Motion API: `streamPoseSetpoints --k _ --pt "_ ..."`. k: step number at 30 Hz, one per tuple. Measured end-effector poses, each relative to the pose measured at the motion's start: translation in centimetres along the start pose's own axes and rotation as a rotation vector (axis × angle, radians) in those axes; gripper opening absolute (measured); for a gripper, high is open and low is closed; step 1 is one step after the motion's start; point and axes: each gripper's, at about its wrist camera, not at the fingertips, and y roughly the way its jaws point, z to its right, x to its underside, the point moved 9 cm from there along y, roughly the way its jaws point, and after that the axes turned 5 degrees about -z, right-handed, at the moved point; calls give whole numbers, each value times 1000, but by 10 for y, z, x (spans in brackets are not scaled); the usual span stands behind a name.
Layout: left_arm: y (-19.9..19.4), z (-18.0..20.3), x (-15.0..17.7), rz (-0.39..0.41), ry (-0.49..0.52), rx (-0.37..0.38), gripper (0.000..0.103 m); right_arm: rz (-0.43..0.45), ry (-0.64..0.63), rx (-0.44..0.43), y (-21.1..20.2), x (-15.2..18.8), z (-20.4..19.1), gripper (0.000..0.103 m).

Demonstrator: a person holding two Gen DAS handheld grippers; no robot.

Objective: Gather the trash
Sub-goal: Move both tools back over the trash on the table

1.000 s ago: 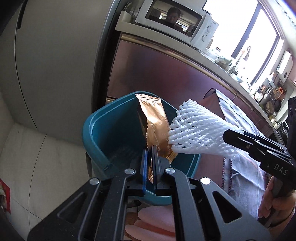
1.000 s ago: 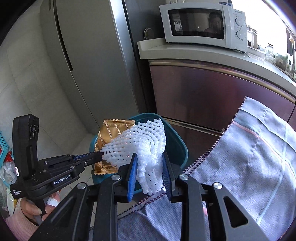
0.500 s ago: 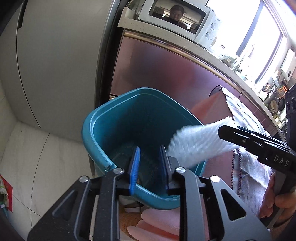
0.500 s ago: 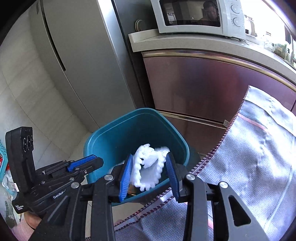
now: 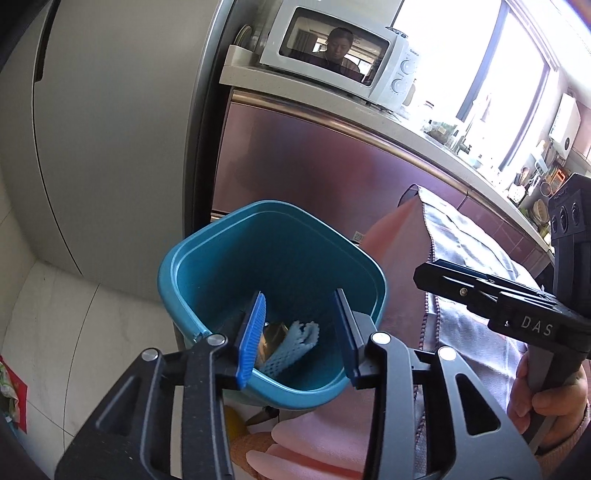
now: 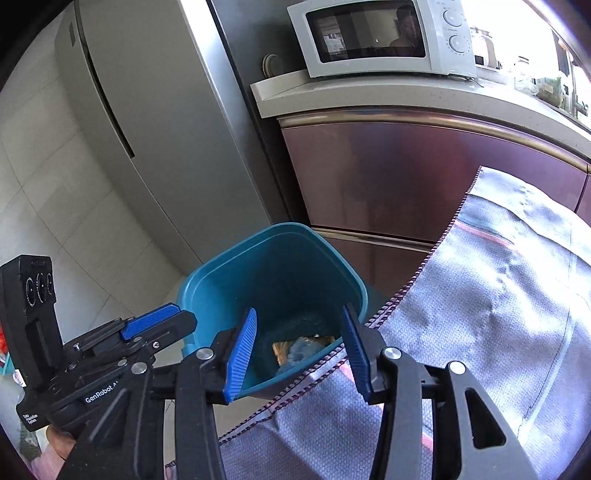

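Both pieces of trash, foam net [image 5: 295,345] and gold wrapper [image 5: 271,334], now lie in the teal bin [image 5: 207,243]; left hand-held gripper [image 5: 299,332] and right hand-held gripper [image 6: 299,350] have just been opening, empty. Lift both straight clear of the rim.

A tall grey refrigerator [image 5: 110,129] is seen at the left, on a floor of pale tiles [image 5: 74,314]. Beside it, a white microwave [image 6: 380,35] is placed on a light countertop [image 6: 406,98], above reddish-brown cabinet fronts [image 6: 424,177]. Strong daylight is let in by a window [image 5: 480,62] at the far right. A grey cloth [image 6: 498,295] is spread in the foreground.
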Motion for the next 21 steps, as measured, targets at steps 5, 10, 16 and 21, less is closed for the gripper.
streamPoseSetpoints --k 5,10,16,21 --pt "-15 12 2 19 32 43 42 35 -1 -27 -23 5 0 45" --pt "-34 49 3 54 108 128 47 108 -30 -25 -70 16 1 49" --pt "-47 122 17 52 249 278 54 220 0 40 -142 45 28 53" --pt "-49 186 40 7 357 389 55 281 69 153 -189 81 66 55"
